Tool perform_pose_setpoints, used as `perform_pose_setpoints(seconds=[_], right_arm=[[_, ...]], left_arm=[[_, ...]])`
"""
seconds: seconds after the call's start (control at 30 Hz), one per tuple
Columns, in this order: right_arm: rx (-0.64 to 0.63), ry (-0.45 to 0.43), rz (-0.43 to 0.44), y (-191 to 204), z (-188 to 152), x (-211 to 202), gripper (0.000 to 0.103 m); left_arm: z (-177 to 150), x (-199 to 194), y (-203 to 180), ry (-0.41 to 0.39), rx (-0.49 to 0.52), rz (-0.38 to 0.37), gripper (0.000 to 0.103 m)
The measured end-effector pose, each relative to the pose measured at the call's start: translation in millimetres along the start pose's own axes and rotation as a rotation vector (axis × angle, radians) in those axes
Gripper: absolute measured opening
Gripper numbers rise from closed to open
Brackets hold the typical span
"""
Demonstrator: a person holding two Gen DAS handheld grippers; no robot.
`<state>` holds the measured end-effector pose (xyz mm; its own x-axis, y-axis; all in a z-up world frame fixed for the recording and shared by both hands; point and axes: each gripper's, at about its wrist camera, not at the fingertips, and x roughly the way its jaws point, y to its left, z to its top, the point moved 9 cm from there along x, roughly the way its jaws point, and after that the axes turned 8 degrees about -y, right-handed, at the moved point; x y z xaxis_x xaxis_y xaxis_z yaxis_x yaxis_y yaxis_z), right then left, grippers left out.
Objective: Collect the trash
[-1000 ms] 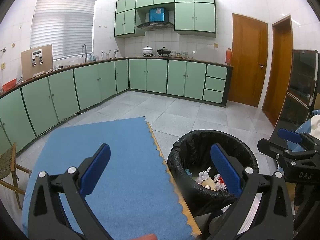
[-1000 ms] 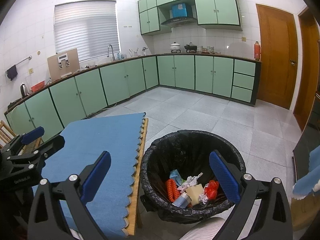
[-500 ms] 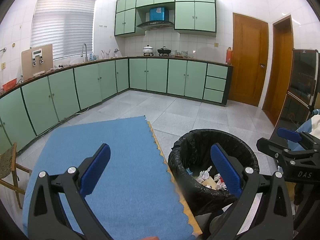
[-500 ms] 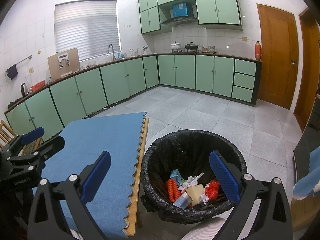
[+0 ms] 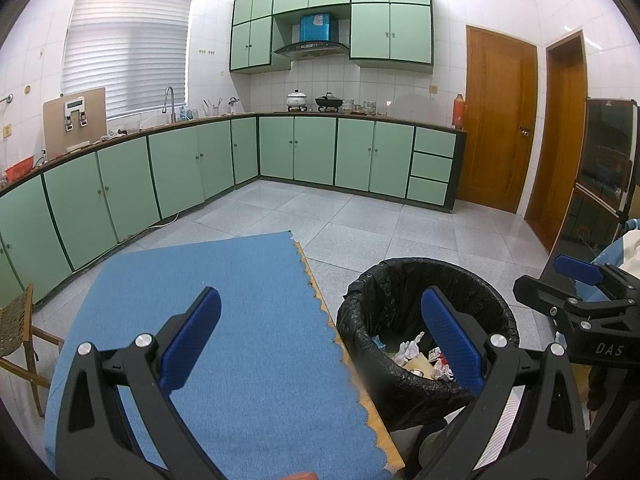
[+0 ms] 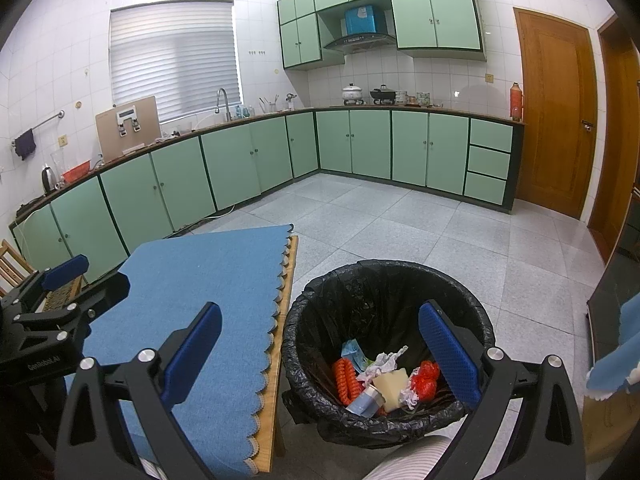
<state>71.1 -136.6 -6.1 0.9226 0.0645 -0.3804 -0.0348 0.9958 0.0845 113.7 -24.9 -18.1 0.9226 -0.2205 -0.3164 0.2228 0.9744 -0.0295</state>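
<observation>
Trash [image 6: 380,376] was all sitting down in the bottom of the bin [image 6: 390,280], a black-bagged round one standing on the floor right beside the bench [image 6: 276,364]. You could make out an orange net thing, some crumpled white paper, a pale yellow block, a bluish tube and a red bunched-up bit, all piled together.

Right gripper [image 6: 320,354] was hanging over the near rim of the bin, jaws spread wide with nothing between them. Its right finger [image 6: 448,352] lined up over the inside of the bin, pretty much above the trash pile, while the other finger sat over the blue cloth [image 6: 192,300] edge of the bench. So the trash was below and slightly ahead of it, not touching.

Left gripper [image 5: 320,344] was the same deal, wide open and holding nothing, hovering over the blue cloth [image 5: 224,320] with the bin [image 5: 360,320] off to its right side. From that view the trash [image 5: 416,354] only peeked out past the bag's rim, and the right gripper's body showed further right of the bin.

Bench top itself had just the cloth on it, scalloped edge running along the side next to the bin. Striped sleeve or leg of the person [image 6: 412,460] showed at the bottom, near the bin.
</observation>
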Motion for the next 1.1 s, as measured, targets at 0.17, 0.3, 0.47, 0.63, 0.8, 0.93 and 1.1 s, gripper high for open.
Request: perform_pose_setpoints(seconds=[0.17,0.3,0.47,0.63,0.8,0.93,1.1], right_arm=[[0.000,0.000,0.000,0.2,-0.1,0.0,0.097],[0.000,0.000,0.000,0.4,-0.3,0.0,0.097],[0.000,0.000,0.000,0.7,-0.5,0.0,0.097],[0.000,0.000,-0.001,0.9,-0.7,0.2,0.097],[-0.002,-0.001,0.000,1.1,-0.6,0.2,0.097],[-0.004,-0.002,0.002,0.6,0.5,1.2,0.097],[-0.004,-0.002,0.002,0.5,0.8,1.3,0.097]], left_arm=[[0.1,0.2,0.1,0.000,0.002,0.000,0.097],[0.1,0.0,0.3,0.000,0.002,0.000,0.097],[0.4,0.3,-0.6,0.000,0.003,0.001,0.097],[0.9,-0.2,0.1,-0.001,0.004,0.001,0.097],[0.7,-0.4,0.8,-0.001,0.004,0.001,0.097],[0.9,-0.3,0.3,-0.001,0.004,0.000,0.097],[0.6,-0.3,0.4,-0.001,0.004,0.001,0.097]])
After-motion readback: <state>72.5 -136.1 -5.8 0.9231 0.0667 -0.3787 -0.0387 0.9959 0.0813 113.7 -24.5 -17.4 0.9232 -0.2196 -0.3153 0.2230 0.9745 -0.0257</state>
